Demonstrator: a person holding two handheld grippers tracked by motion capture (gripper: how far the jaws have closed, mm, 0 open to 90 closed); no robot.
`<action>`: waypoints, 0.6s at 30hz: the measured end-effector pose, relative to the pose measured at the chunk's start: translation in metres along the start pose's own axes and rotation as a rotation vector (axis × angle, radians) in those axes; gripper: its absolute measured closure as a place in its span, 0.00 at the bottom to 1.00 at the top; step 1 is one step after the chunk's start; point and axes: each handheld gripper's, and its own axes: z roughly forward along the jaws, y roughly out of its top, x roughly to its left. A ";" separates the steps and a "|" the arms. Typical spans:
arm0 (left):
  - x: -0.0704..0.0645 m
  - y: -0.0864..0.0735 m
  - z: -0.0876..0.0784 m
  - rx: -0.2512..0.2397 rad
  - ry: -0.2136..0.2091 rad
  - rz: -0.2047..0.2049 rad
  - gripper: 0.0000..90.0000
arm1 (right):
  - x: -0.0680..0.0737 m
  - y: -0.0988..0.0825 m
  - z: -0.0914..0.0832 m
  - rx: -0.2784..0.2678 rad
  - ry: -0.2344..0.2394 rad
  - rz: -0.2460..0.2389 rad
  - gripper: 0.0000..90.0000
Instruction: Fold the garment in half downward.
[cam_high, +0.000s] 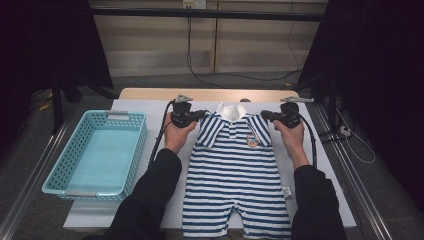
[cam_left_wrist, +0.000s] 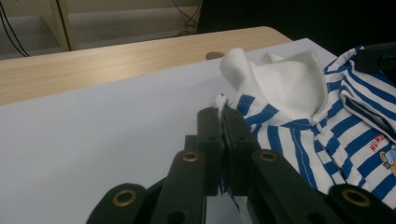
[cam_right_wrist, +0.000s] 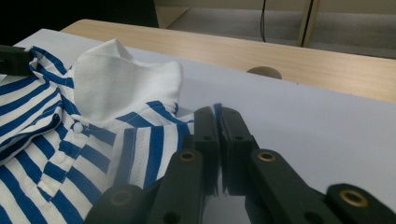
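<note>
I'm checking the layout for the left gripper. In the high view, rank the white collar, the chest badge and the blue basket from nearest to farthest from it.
From the left gripper, shut on the striped romper's shoulder:
1. White collar, just to its right, at the top of the romper.
2. Chest badge, farther right and lower, on the romper's chest.
3. Blue basket, out to its left on the table's left side.

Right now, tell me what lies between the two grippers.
In the high view, the striped romper's white collar and shoulders span the gap between the left gripper and the right gripper, each shut on a shoulder.
</note>
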 end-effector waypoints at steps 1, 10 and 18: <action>0.000 0.001 -0.001 -0.003 0.000 -0.006 0.97 | 0.001 0.002 -0.001 -0.003 -0.003 0.002 0.96; 0.001 0.007 -0.003 -0.017 0.010 0.000 0.97 | 0.002 0.008 -0.002 -0.020 -0.016 0.009 0.96; 0.004 0.012 -0.006 -0.042 0.010 -0.030 0.97 | 0.004 0.014 -0.004 -0.052 -0.015 0.008 0.96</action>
